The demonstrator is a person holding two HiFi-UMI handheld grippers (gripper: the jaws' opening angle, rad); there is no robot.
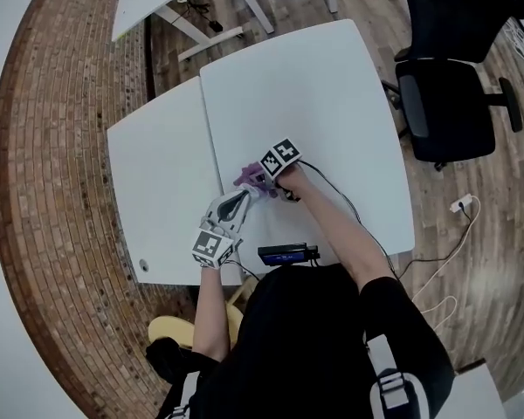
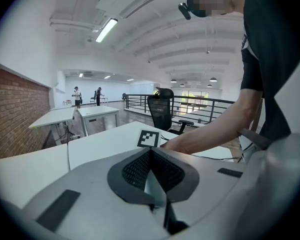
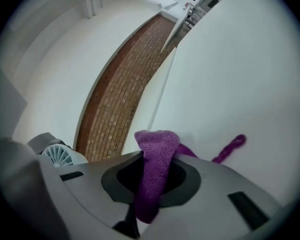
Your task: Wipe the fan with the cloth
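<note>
White table [image 1: 332,85] | left claw [image 2: 151,171] closed | right claw [image 3: 152,181] clamps purple cloth [image 3: 157,144]

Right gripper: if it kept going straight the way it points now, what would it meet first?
Probably the white tabletop: the right gripper, shut on the purple cloth, points slightly down at bare table near a seam. The fan is off at the left edge of its view, outside that line.

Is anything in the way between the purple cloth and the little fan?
Nothing visible. The purple cloth is pinched in the right gripper, and the fan peeks out just beside it, with no object between them.
</note>
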